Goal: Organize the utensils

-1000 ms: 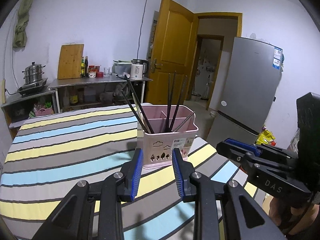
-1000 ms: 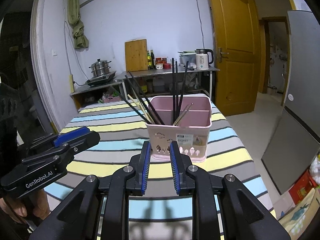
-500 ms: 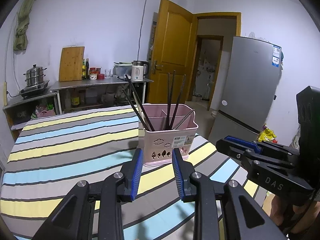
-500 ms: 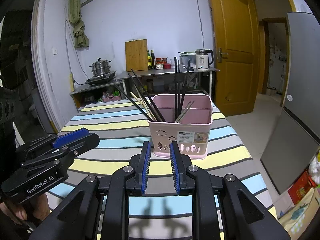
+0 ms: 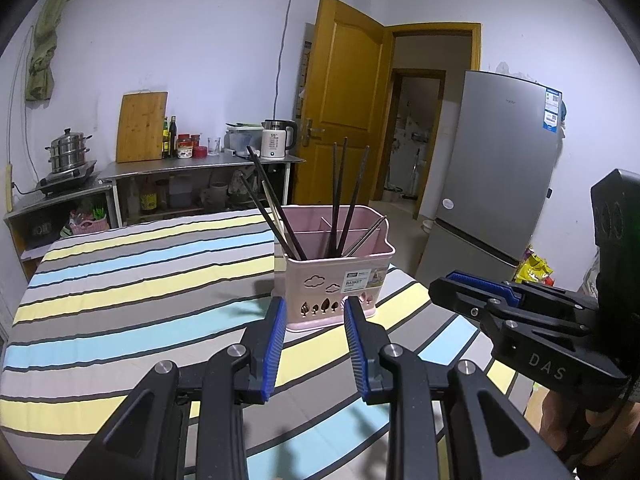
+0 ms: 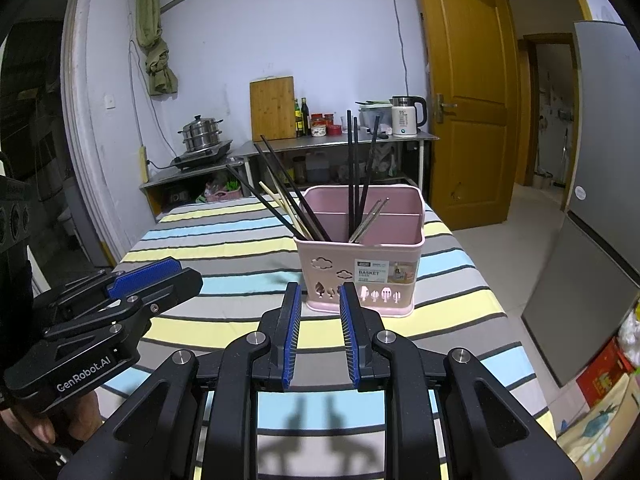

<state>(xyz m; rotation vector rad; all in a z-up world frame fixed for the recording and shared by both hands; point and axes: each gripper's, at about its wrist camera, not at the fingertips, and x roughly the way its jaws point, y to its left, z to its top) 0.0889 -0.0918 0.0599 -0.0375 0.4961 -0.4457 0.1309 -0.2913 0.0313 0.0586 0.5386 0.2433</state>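
Note:
A pink utensil basket (image 5: 332, 276) stands on the striped tablecloth (image 5: 140, 280); it also shows in the right wrist view (image 6: 360, 264). Dark chopsticks (image 5: 340, 196) and lighter ones lean in its compartments, also seen in the right wrist view (image 6: 352, 168). My left gripper (image 5: 314, 312) is open and empty just in front of the basket. My right gripper (image 6: 320, 300) is open and empty, also just in front of it. Each gripper shows in the other's view: the right one at the right (image 5: 480, 292), the left one at the left (image 6: 152, 276).
A steel shelf (image 5: 192, 168) against the far wall holds a pot, cutting board, bottles and a kettle (image 5: 276, 144). A fridge (image 5: 492, 184) stands right of the table, with a wooden door (image 5: 340, 92) behind it. The table edge falls off at the right.
Both grippers have drawn back slightly and risen, so the basket sits a little lower in view. The right gripper's jaws have opened a little wider. Nothing was grasped.

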